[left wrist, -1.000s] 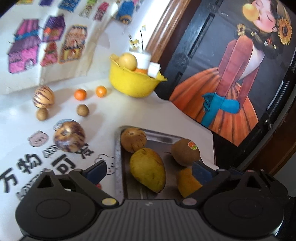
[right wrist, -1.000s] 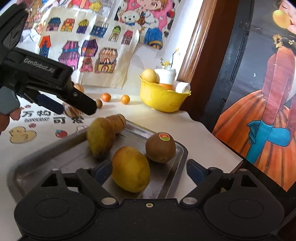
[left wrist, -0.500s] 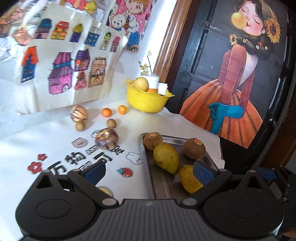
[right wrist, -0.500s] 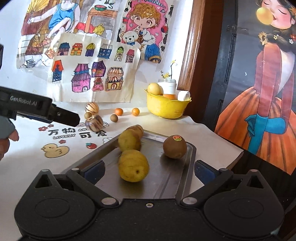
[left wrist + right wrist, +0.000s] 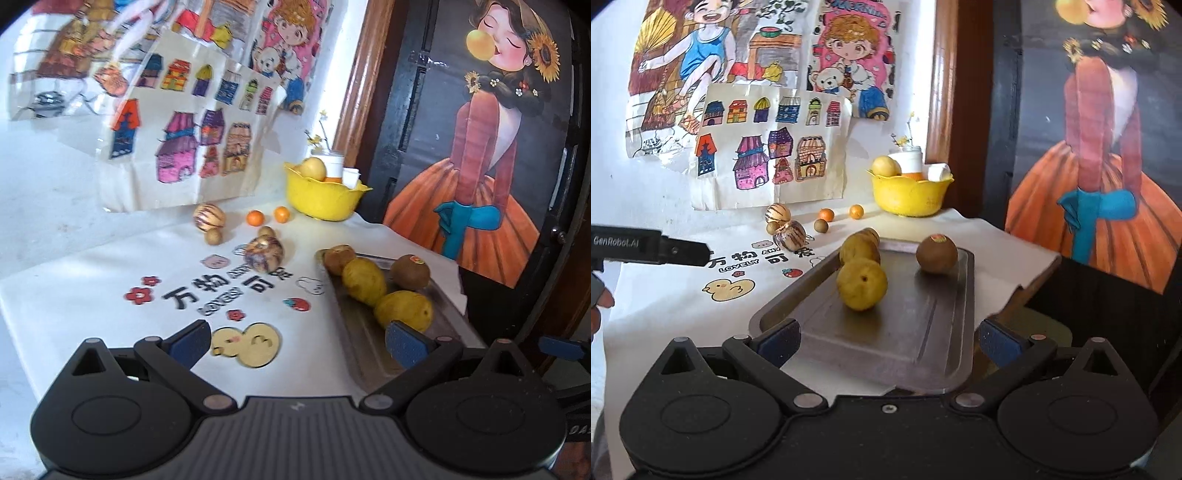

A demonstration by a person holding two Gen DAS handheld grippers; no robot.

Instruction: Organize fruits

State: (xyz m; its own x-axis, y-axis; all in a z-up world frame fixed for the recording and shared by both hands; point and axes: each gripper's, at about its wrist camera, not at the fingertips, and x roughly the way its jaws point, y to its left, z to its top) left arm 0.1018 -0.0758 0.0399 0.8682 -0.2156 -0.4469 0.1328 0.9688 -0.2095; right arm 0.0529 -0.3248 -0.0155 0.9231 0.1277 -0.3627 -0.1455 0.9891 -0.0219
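Along the bottom of each wrist view, both tools hang back from the fruit with nothing between their pads: the left gripper (image 5: 299, 343) is spread wide above the printed cloth, and the right gripper (image 5: 888, 341) is spread just as wide over the near end of the metal tray (image 5: 923, 343). That stand-off probably suits choosing the next piece.

At mid-frame, the tray holds the sorted lot: a yellow pear (image 5: 861, 283) nearest, a second yellow fruit (image 5: 857, 251) touching a brownish one behind it, and a kiwi (image 5: 936, 254) set apart to the right.

Further up, loose fruit lies on the worktop (image 5: 74, 295): a striped melon (image 5: 265, 253), another striped melon (image 5: 209, 217), small brown fruits and two small oranges (image 5: 255, 218).

At upper centre sits the yellow bowl (image 5: 321, 199), holding a pale fruit and white cups; its lower contents are hidden by the rim. The tray's near corner is cut off behind the right gripper's body.
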